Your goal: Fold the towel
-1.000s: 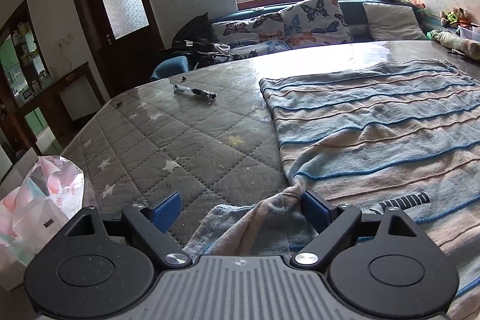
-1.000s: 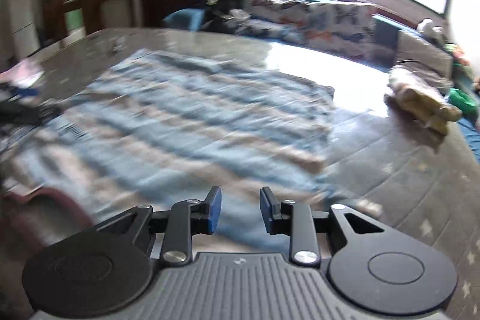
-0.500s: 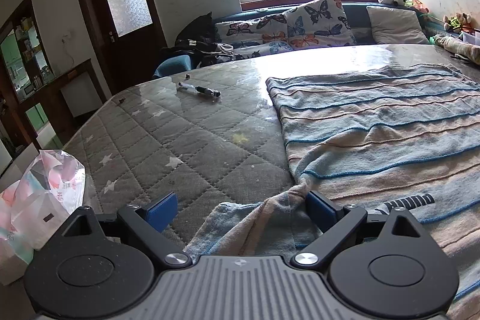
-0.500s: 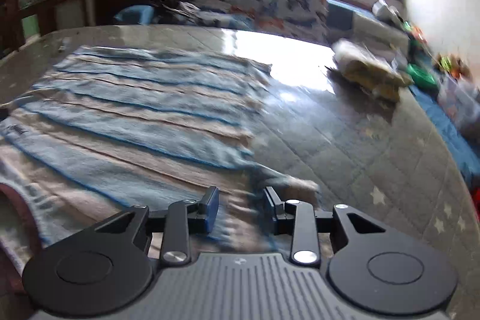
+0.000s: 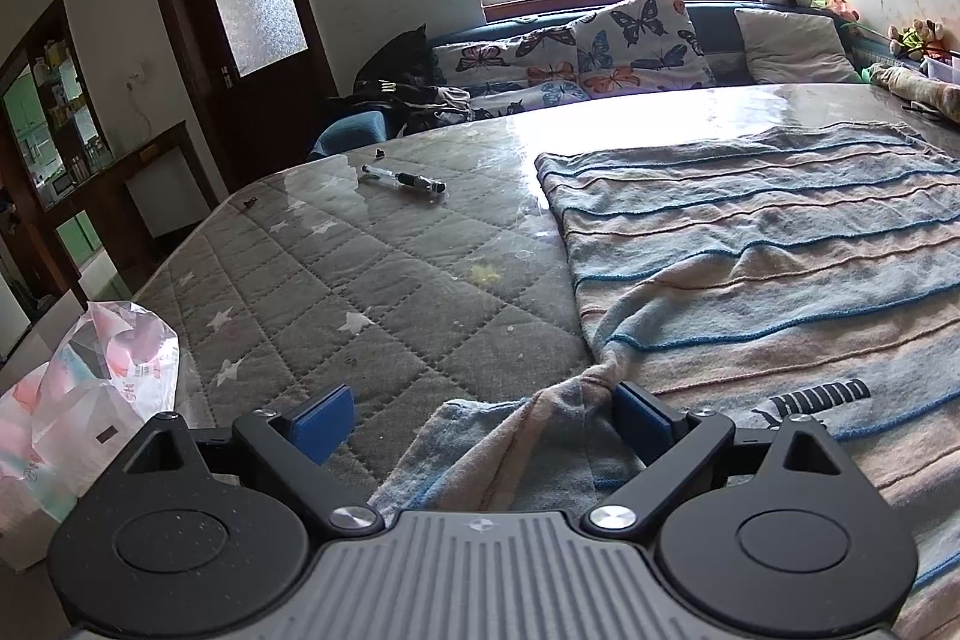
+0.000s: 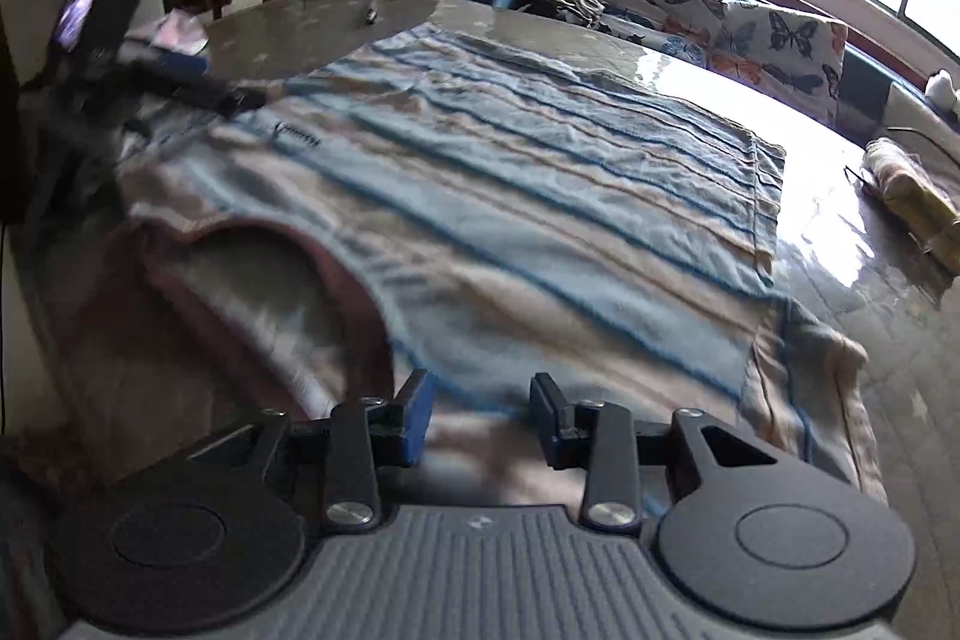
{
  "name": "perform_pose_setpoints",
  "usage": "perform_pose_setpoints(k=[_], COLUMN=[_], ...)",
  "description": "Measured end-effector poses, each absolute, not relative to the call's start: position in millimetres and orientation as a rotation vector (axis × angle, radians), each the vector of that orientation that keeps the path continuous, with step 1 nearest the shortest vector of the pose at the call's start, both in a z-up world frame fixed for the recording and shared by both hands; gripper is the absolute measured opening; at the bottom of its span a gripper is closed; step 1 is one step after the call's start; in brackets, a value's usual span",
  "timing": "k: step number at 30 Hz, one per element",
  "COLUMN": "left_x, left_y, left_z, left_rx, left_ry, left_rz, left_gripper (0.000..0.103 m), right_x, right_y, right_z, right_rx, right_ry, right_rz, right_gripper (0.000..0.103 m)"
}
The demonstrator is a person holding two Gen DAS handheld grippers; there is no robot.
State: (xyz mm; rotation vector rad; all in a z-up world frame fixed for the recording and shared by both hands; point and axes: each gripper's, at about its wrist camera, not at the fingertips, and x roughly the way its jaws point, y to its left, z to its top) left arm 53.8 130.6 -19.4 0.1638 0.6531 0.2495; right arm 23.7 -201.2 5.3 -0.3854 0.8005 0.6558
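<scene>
The grey quilted star-patterned bench (image 5: 360,304) under its glossy clear cover is filling both views, and the blue-and-beige striped terry towel (image 5: 780,268) is lying spread across its right half, flat apart from the near corners. In the right wrist view the towel (image 6: 540,196) is now stretching away toward the door side of the room, where half a second ago the camera was facing the window corner, so that tool is swinging left. The near right corner of the towel is lying folded over on itself, just beside the right tool.

The left tool (image 5: 480,418) is sitting released, its blue pads spread wide, with the towel's bunched near-left corner draping between them and touching the right-hand pad (image 5: 639,415); it is holding much the same pose as a second ago, only a shade closer to the cloth. The right tool (image 6: 480,415) is hovering over the towel's near edge, pads apart with nothing between them, gap unchanged.

A crinkled white-and-pink plastic bag (image 5: 90,388) is sitting off the bench's left edge. A clear black-tipped pen (image 5: 402,179) is lying on the far-left bench, well apart from the towel.
</scene>
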Motion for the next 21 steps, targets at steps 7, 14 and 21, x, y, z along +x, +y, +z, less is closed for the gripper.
perform_pose_setpoints(k=[7,14,21], left_x=[44.1,15.2,-1.1], left_y=[128.0,101.5,84.5], left_z=[-12.2,1.5,-0.9], left_rx=[0.149,0.145,0.144], left_ry=[0.639,0.609,0.611], left_rz=[0.26,0.189,0.144], left_gripper=[0.095,0.095,0.095], right_x=[13.0,36.8,51.2], right_y=[-204.2,-167.9,-126.5], right_z=[19.2,23.6,8.1], right_rx=[-0.411,-0.385,-0.393], right_ry=[0.765,0.692,0.703], right_rz=[0.666,0.722,0.804], right_gripper=[0.036,0.036,0.036])
